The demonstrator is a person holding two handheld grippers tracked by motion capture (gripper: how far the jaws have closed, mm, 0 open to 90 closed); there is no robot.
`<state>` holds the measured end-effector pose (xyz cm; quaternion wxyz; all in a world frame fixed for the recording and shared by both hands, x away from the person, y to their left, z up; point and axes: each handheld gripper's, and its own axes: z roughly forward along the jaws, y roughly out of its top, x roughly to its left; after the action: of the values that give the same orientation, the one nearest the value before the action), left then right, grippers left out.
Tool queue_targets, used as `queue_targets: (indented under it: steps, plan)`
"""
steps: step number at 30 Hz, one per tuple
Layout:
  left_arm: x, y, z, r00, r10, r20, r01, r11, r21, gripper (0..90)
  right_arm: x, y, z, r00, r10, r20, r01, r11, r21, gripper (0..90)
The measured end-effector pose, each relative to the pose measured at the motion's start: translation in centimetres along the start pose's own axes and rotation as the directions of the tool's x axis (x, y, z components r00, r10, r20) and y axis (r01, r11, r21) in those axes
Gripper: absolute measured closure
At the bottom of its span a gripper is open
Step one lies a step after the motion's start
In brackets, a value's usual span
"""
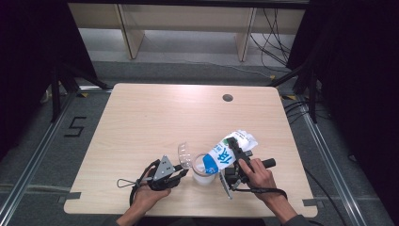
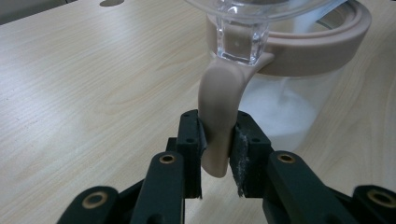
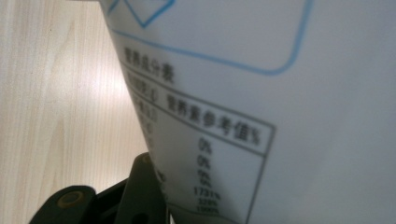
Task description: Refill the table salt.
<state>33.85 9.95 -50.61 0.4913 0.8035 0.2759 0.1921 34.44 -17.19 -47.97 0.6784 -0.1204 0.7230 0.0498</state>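
A: Left claw point(image 2: 217, 154) pinches the jar point(image 1: 203, 169) handle point(image 2: 219, 112), lower centre of the bench point(image 1: 141, 117). Hold it steady.

B: Right claw point(image 1: 234, 157) clamps the bag point(image 1: 230, 150), tilted over the jar. Pour slowly.

The bag point(image 3: 261, 93) hid the right gripper's far jaw; its small print was blurred, perhaps nutrition figures, cut off past the fingers.
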Motion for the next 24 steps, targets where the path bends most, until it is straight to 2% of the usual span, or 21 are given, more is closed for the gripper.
queue_targets:
  steps: [2,4,5,6,11,17,18,24]
  plan:
    - [0.01,0.00,-0.01,1.0000,0.000,0.001,0.000,1.0000,0.001,74.3,0.01,0.00,0.01,1.0000,0.000,0.000,0.000,1.0000,-0.001,64.4]
    - [0.03,0.00,-0.03,1.0000,0.002,-0.001,-0.002,1.0000,0.004,74.3,-0.16,0.04,0.09,0.9997,-0.024,-0.003,0.024,0.9997,-0.009,64.5]
    - [0.03,0.00,-0.03,1.0000,0.004,-0.002,-0.004,1.0000,0.003,74.3,-0.10,0.00,0.21,0.9995,-0.022,0.023,0.023,0.9992,-0.032,64.5]
    - [0.03,0.01,-0.03,1.0000,0.003,0.000,-0.003,1.0000,0.004,74.3,-0.05,0.02,0.23,0.9996,-0.013,0.023,0.014,0.9993,-0.035,64.6]
    - [0.00,0.00,-0.01,1.0000,0.001,0.000,-0.001,1.0000,0.000,74.3,-0.02,0.00,0.19,0.9996,-0.010,0.028,0.011,0.9994,-0.033,64.7]
    - [0.02,0.00,-0.03,1.0000,0.004,-0.002,-0.004,1.0000,0.002,74.3,-0.02,0.00,-0.05,1.0000,-0.007,-0.001,0.007,1.0000,0.004,65.0]
    - [0.02,0.01,-0.03,1.0000,0.003,-0.001,-0.003,1.0000,0.003,74.3,0.05,-0.06,0.10,0.9998,-0.005,0.018,0.006,0.9998,-0.020,65.0]
    - [0.01,0.01,-0.03,1.0000,0.003,-0.002,-0.003,1.0000,0.002,74.3,0.03,-0.06,0.06,0.9997,-0.007,0.023,0.008,0.9997,-0.022,65.3]
